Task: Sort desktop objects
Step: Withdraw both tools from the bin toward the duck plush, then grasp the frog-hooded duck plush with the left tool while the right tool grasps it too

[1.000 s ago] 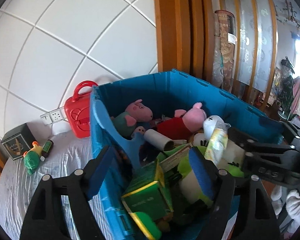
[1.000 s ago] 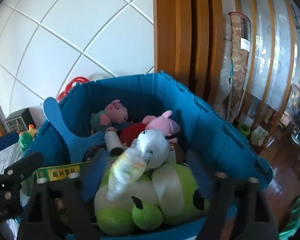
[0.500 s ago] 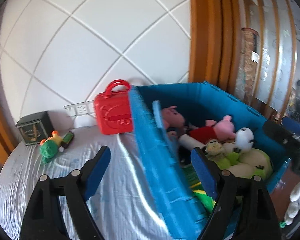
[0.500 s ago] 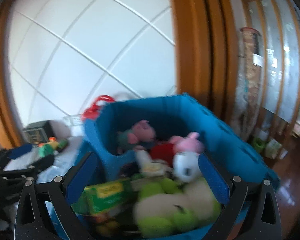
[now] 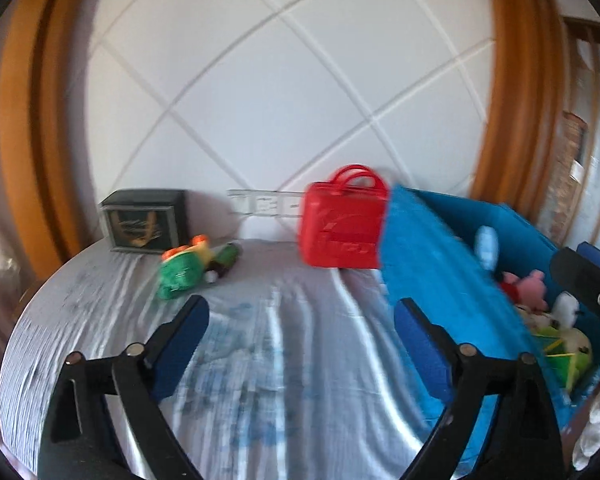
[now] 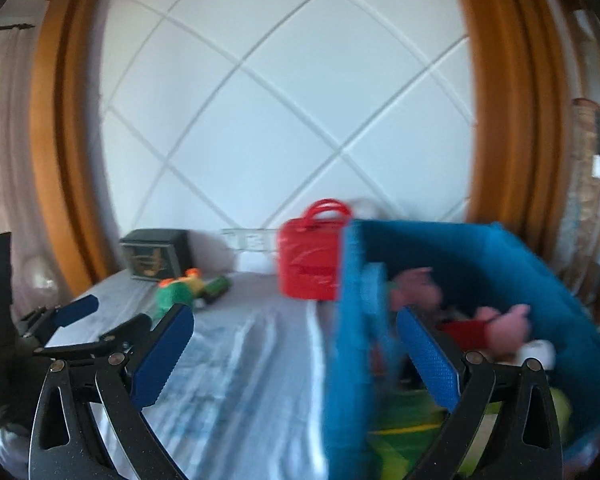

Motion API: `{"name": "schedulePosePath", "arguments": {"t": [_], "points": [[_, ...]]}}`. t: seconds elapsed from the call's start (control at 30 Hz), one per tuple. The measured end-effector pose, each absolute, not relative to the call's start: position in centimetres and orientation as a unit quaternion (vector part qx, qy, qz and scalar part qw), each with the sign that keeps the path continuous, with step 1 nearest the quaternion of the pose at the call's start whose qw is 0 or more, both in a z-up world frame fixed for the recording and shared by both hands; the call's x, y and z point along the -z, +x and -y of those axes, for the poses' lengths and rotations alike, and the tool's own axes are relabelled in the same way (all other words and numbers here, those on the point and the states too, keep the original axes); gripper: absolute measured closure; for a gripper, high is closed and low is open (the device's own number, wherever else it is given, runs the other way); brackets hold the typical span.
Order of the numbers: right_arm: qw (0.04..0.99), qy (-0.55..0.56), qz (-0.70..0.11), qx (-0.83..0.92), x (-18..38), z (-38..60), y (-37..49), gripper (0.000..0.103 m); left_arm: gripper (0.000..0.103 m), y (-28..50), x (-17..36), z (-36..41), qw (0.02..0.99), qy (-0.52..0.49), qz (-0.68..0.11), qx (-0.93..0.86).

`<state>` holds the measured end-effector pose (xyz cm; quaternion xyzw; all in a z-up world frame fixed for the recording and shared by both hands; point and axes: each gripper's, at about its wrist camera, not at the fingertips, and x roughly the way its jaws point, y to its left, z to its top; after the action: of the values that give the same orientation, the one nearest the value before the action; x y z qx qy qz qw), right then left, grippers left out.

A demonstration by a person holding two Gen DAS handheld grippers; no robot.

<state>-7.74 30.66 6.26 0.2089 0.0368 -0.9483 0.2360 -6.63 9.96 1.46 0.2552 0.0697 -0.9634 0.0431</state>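
A blue storage bin (image 5: 432,256) (image 6: 500,256) full of plush toys and boxes stands at the table's right side. A red toy case (image 5: 340,226) (image 6: 310,260) stands against the bin's left wall. A green and orange toy (image 5: 182,268) (image 6: 176,292) and a dark bottle (image 5: 224,258) (image 6: 216,288) lie at the back left. My left gripper (image 5: 300,344) is open and empty above the grey cloth. My right gripper (image 6: 296,356) is open and empty, straddling the bin's left wall. The left gripper also shows in the right wrist view (image 6: 66,318).
A dark green box (image 5: 144,222) (image 6: 156,254) stands at the back left against the white panelled wall. A power strip (image 5: 264,204) sits on the wall behind the red case. Wooden frames flank the wall. The table is round with a grey cloth (image 5: 260,360).
Both grippers have swung left, away from over the bin towards the cloth. The right gripper has opened and the item it held earlier now lies in the bin. The views are motion blurred.
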Motion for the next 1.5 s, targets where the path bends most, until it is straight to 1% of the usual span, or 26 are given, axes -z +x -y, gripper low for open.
{"name": "schedulePosePath", "arguments": {"t": [0.23, 0.43, 0.57, 0.63, 0.8, 1.03, 1.17, 1.2, 1.23, 1.27, 1.3, 1.33, 1.37, 1.4, 1.5], "points": [[0.278, 0.251, -0.059, 0.925, -3.7, -20.7, -9.1, 0.0, 0.008, -7.0, 1.0, 0.7, 0.099, 0.279, -0.091, 0.951], [0.313, 0.315, -0.059, 0.894, -0.6, -14.0, -12.7, 0.0, 0.008, -8.5, 4.2, 8.4, 0.157, 0.31, -0.107, 0.932], [0.314, 0.341, -0.074, 0.883, 1.7, -10.8, -15.9, 0.0, 0.008, -11.0, 7.5, 13.0, 0.179, 0.347, -0.147, 0.909], [0.316, 0.361, -0.081, 0.874, 3.1, -9.1, -17.9, 0.0, 0.008, -12.5, 9.0, 14.5, 0.183, 0.362, -0.161, 0.9], [0.308, 0.396, -0.09, 0.86, 6.9, -6.0, -23.2, 0.0, 0.008, -17.4, 12.5, 16.7, 0.191, 0.394, -0.162, 0.884], [0.288, 0.436, -0.097, 0.847, 12.7, -2.9, -31.1, 0.0, 0.008, -27.4, 18.2, 18.5, 0.166, 0.434, -0.172, 0.869], [0.281, 0.453, -0.091, 0.841, 15.8, -2.0, -34.6, 0.0, 0.008, -33.4, 20.6, 18.0, 0.145, 0.439, -0.16, 0.872], [0.279, 0.455, -0.091, 0.841, 16.4, -1.9, -35.3, 0.0, 0.01, -34.7, 21.1, 17.8, 0.141, 0.438, -0.157, 0.874], [0.275, 0.457, -0.092, 0.84, 17.0, -1.8, -36.1, 0.0, 0.022, -36.1, 21.7, 17.6, 0.139, 0.438, -0.154, 0.875], [0.272, 0.458, -0.093, 0.841, 17.5, -1.7, -36.8, 0.0, 0.036, -37.5, 22.4, 17.4, 0.131, 0.442, -0.153, 0.874], [0.269, 0.46, -0.093, 0.841, 18.0, -1.7, -37.5, 0.0, 0.047, -38.6, 23.1, 17.2, 0.123, 0.449, -0.155, 0.871], [0.266, 0.461, -0.092, 0.842, 18.4, -1.6, -38.1, 0.0, 0.052, -39.7, 24.1, 17.0, 0.114, 0.459, -0.158, 0.867], [0.263, 0.463, -0.089, 0.842, 18.9, -1.5, -38.9, 0.0, 0.063, -40.5, 25.0, 17.0, 0.105, 0.466, -0.16, 0.864], [0.262, 0.464, -0.089, 0.842, 19.2, -1.2, -39.4, 0.0, 0.069, -41.2, 25.9, 16.8, 0.103, 0.474, -0.157, 0.86], [0.263, 0.466, -0.093, 0.84, 20.2, -0.1, -40.8, 0.0, 0.069, -41.1, 27.2, 17.3, 0.109, 0.478, -0.155, 0.857]]}}
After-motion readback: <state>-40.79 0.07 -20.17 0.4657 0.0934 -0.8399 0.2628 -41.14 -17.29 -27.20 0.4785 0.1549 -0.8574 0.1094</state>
